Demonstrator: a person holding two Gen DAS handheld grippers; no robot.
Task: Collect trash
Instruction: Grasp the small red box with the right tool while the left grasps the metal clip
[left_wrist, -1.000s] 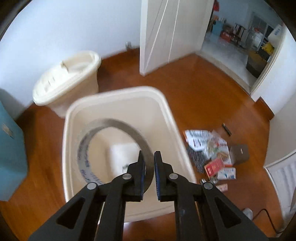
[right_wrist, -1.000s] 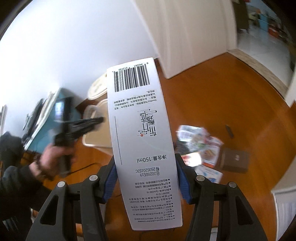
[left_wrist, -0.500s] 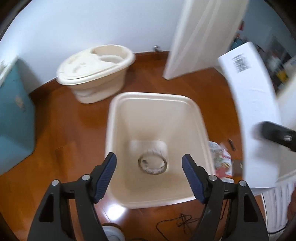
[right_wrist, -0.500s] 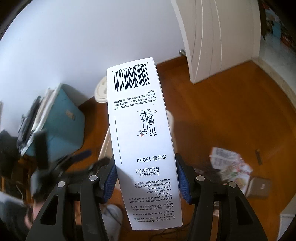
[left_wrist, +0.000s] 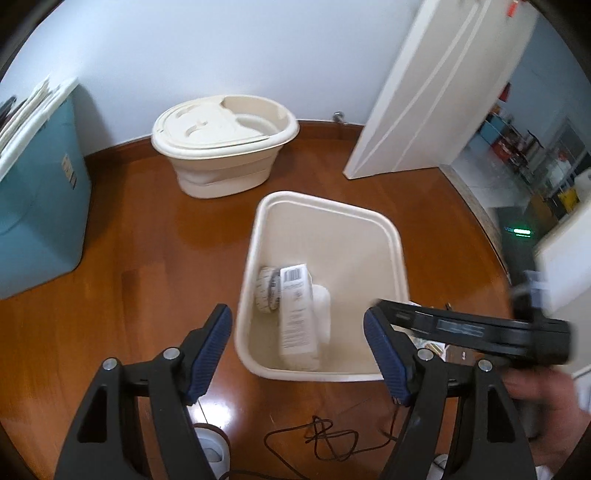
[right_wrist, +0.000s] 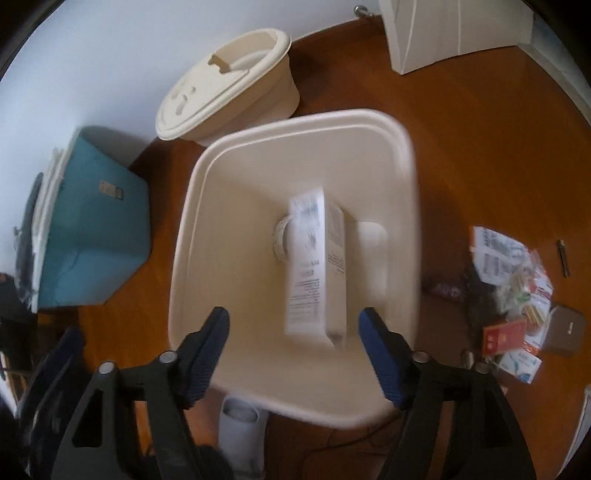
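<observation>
At the far left stood a teal storage box (right_wrist: 92, 236), its left side cut off by the frame edge. Right of it, against the wall, sat a cream lidded tub (right_wrist: 229, 85). In the middle, the open cream bin (right_wrist: 402, 147) held the white carton (right_wrist: 314, 273), printed with a barcode (left_wrist: 294, 274) and small black text, lying on its side across a tape roll (left_wrist: 266, 294) that it partly hid. The left gripper (left_wrist: 297, 350) hovered near the bin, jaws wide and empty. The right gripper (right_wrist: 293, 360), above the bin, had just been opening, nothing between its jaws; the carton below looked blurred, possibly mid-fall. Farther right, a heap of wrappers and packets (right_wrist: 513, 295) lay on the wooden floor (right_wrist: 480, 129), their print too smeared to read.
</observation>
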